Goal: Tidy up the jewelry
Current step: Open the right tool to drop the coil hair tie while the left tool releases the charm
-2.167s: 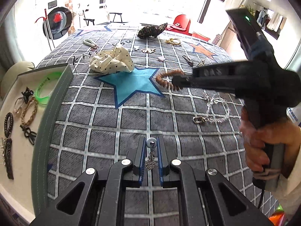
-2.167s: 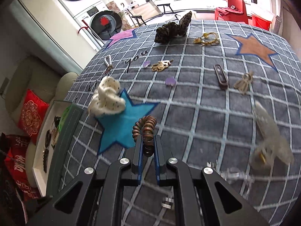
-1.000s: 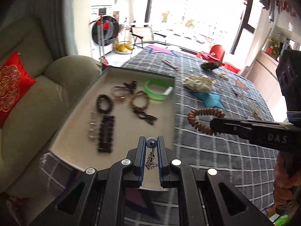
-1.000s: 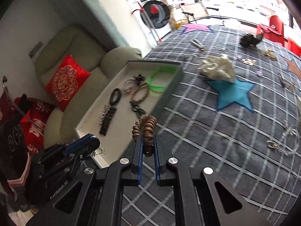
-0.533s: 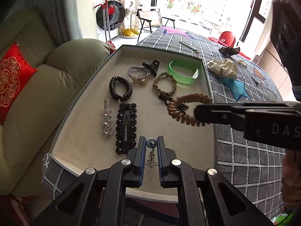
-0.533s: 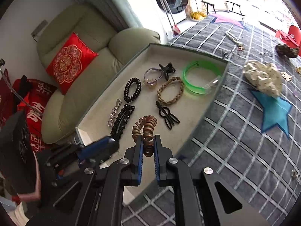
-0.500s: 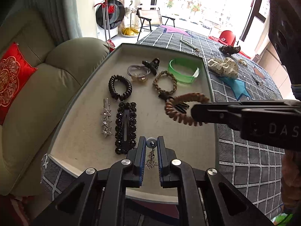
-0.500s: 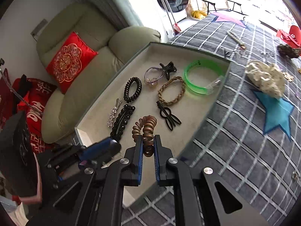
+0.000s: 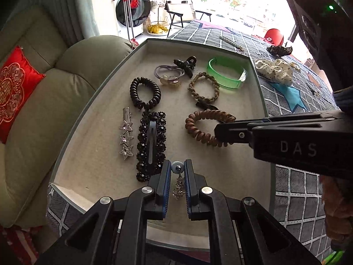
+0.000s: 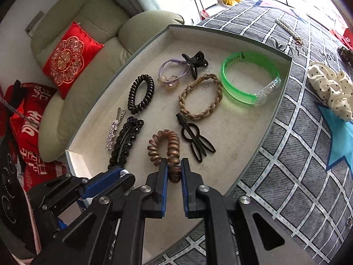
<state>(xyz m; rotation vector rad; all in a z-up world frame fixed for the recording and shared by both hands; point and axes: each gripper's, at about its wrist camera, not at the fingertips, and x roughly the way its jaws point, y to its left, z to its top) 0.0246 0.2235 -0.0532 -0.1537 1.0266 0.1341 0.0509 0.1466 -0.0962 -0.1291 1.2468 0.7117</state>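
My left gripper (image 9: 177, 168) is shut on a silver pendant earring (image 9: 178, 181) with a grey bead, held over the near end of the beige tray (image 9: 88, 154). My right gripper (image 10: 174, 170) is shut on a brown spiral hair tie (image 10: 164, 149), held low over the tray (image 10: 242, 137) near a black scissor-shaped clip (image 10: 194, 137). In the left wrist view the right gripper (image 9: 220, 132) comes in from the right with the brown spiral hair tie (image 9: 205, 125). The left gripper (image 10: 119, 176) shows at lower left in the right wrist view.
The tray holds a black spiral tie (image 9: 144, 93), a black beaded barrette (image 9: 151, 143), a star clip (image 9: 126, 135), a braided band (image 9: 204, 88), a green bracelet (image 9: 226, 74) and a claw clip (image 9: 185, 63). A white dotted scrunchie (image 9: 275, 70) lies on the grey checked cloth. A sofa (image 9: 44, 99) stands left.
Both grippers have moved from the checked cloth over to the tray, carrying their items. In the last half second they have come lower and closer to the tray floor.
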